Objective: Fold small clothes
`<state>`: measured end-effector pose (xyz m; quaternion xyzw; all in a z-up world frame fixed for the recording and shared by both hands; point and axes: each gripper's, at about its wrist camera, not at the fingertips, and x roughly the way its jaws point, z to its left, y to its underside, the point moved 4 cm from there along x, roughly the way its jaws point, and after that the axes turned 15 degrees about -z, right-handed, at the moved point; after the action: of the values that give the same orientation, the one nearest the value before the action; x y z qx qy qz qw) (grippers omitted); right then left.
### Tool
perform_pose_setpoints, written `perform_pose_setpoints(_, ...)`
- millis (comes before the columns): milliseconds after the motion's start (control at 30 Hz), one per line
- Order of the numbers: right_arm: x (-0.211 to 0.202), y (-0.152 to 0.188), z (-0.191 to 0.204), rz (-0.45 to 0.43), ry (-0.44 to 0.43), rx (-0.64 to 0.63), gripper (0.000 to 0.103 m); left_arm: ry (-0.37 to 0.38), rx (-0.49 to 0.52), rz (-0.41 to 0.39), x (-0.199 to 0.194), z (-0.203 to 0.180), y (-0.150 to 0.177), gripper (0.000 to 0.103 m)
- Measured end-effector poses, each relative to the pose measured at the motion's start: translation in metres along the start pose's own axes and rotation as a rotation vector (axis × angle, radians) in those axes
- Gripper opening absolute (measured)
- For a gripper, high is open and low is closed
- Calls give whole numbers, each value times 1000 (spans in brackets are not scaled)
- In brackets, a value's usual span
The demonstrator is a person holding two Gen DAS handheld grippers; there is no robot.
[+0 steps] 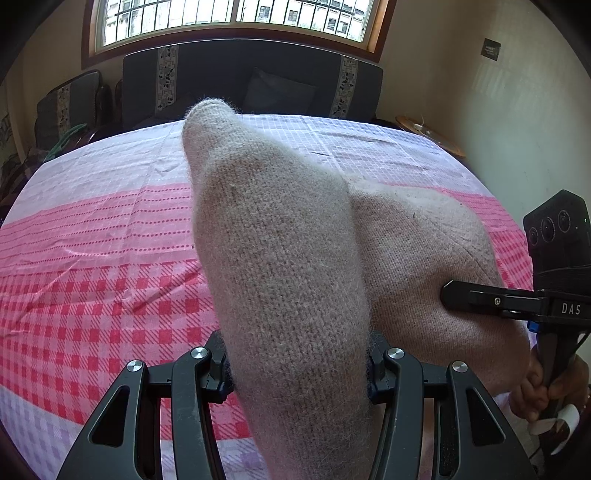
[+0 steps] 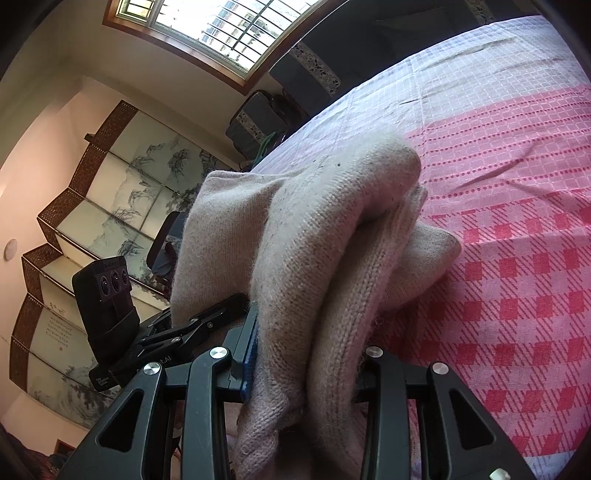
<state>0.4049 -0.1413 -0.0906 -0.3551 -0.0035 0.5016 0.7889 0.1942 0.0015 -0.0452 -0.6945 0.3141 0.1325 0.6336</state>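
Note:
A beige knitted garment [image 1: 280,251] is lifted above the pink checked bed cover [image 1: 92,258]. My left gripper [image 1: 295,363] is shut on a thick fold of it that rises toward the window. My right gripper [image 2: 299,365] is shut on another bunched part of the same garment [image 2: 317,236], which droops onto the cover. The right gripper also shows in the left wrist view [image 1: 448,291], pressed against the knit at the right. The left gripper shows in the right wrist view [image 2: 225,310] at the left, clamped on the cloth. Fingertips are hidden by fabric.
A dark sofa [image 1: 251,81] stands behind the bed under a barred window [image 1: 236,18]. A folding painted screen [image 2: 96,206] stands at the left. A round wooden tray [image 1: 428,134] sits at the far right. The checked cover [image 2: 517,240] spreads to the right.

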Motion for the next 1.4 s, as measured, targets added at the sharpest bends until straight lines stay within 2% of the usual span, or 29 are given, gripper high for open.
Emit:
perform_pose_setpoints(767,4,-2,-1,8,-10,-12,33,-9,21,-7,-28,4,11,52)
perform_pose_setpoints(1400,7,-3,0,13,-16,-13,33,-16,36,-7,-34,1,17,52)
